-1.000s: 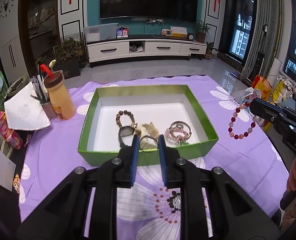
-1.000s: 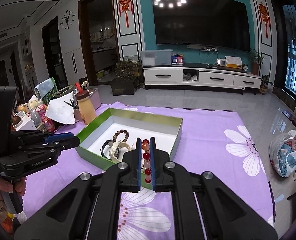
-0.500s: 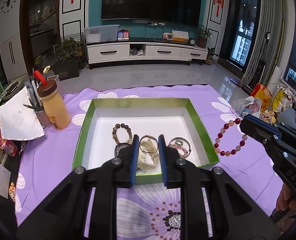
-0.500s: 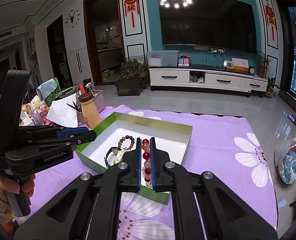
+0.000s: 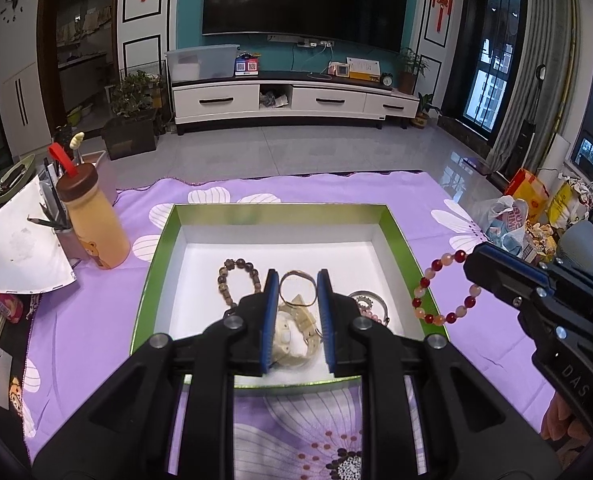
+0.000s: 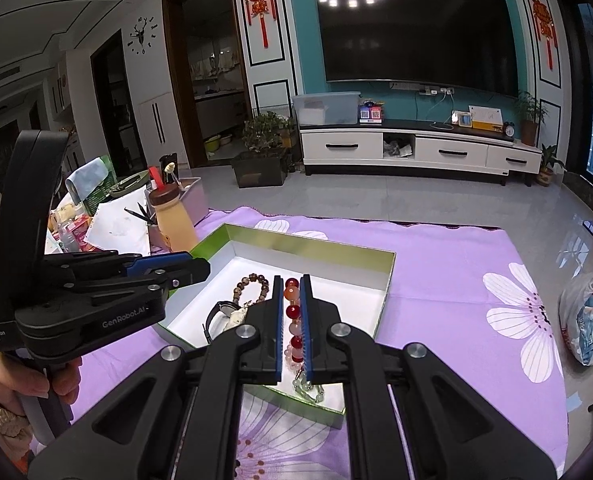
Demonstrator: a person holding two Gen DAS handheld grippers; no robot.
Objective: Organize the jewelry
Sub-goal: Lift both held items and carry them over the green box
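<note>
Several pieces already lie in the green box (image 5: 158, 280): a brown bead bracelet (image 5: 236, 280), a thin metal bangle (image 5: 296, 286), a cream chunky piece (image 5: 292, 334), a silver-and-pink cluster (image 5: 370, 306), and a dark-rimmed item (image 6: 218, 312) I can't name for sure. One more is on its way in: the red-and-pink bead bracelet (image 5: 442, 288) is clamped in my right gripper (image 6: 291, 320), jaws pressed on a run of beads, the loose loop hanging over the box's right-hand rim, not yet set down. My left gripper (image 5: 296, 316) hovers over the box's near half, jaws a little apart, nothing between them

Judged progress: most of the way, with this bracelet left to place. No other loose jewelry shows on the cloth (image 5: 96, 320), though my own tongs hide part of it

Materials:
- box: card, glossy green outside, matte white floor, straight low walls, rectangular
- held bracelet: smooth round beads, translucent pink and deep red, on a flexible cord; drapes freely
- brown bracelet: duller, mottled beads, wood or stone by the look
- bangle: rigid, thin, oval
- cloth: soft purple fabric, white flower print
</note>
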